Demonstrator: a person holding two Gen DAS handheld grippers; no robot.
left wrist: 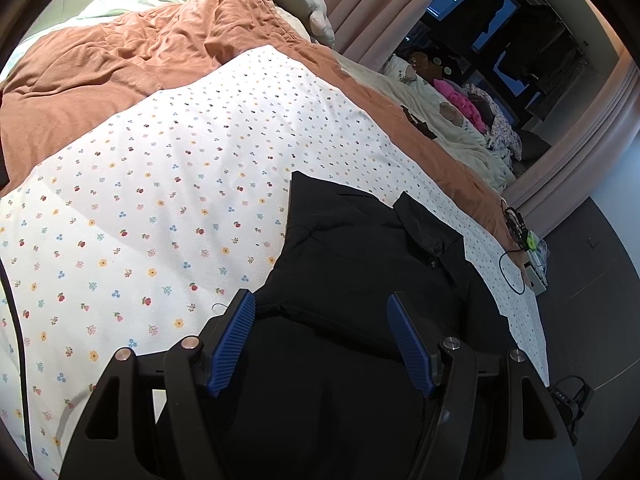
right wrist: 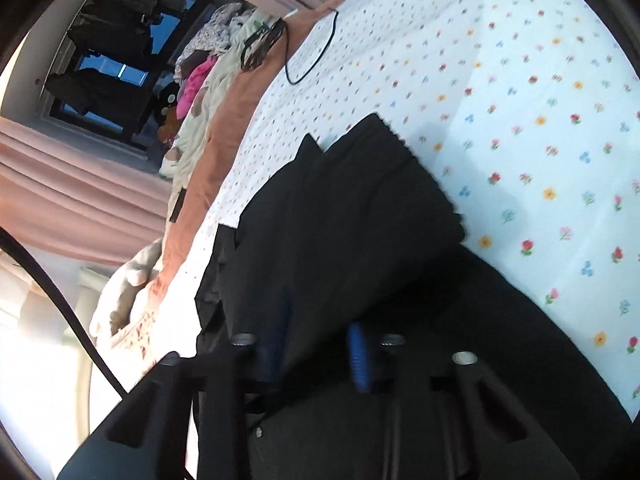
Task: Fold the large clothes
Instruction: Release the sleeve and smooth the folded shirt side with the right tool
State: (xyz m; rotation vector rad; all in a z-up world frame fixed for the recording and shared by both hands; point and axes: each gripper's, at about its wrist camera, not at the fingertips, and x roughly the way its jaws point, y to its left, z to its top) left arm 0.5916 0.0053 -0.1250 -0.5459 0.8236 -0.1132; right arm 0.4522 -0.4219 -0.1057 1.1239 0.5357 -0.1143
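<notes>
Lying between both grippers' fingers (left wrist: 408,344): black garment (left wrist: 360,248)

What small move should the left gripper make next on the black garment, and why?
Probably lower the left gripper and close it on the black garment. Its blue fingers stand wide apart above the cloth and hold nothing, while the right gripper looks nearly closed with cloth between its fingers, though that view is blurred.

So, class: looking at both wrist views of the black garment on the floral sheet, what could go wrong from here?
1. The right gripper seems closed on a raised layer of the black collared garment; a thin pinch might slip mid-fold.
2. The left gripper hangs open above the fabric, so one-sided pulling may skew the fold.
3. The thin black cable loop on the white floral sheet lies nearby and could snag.
</notes>
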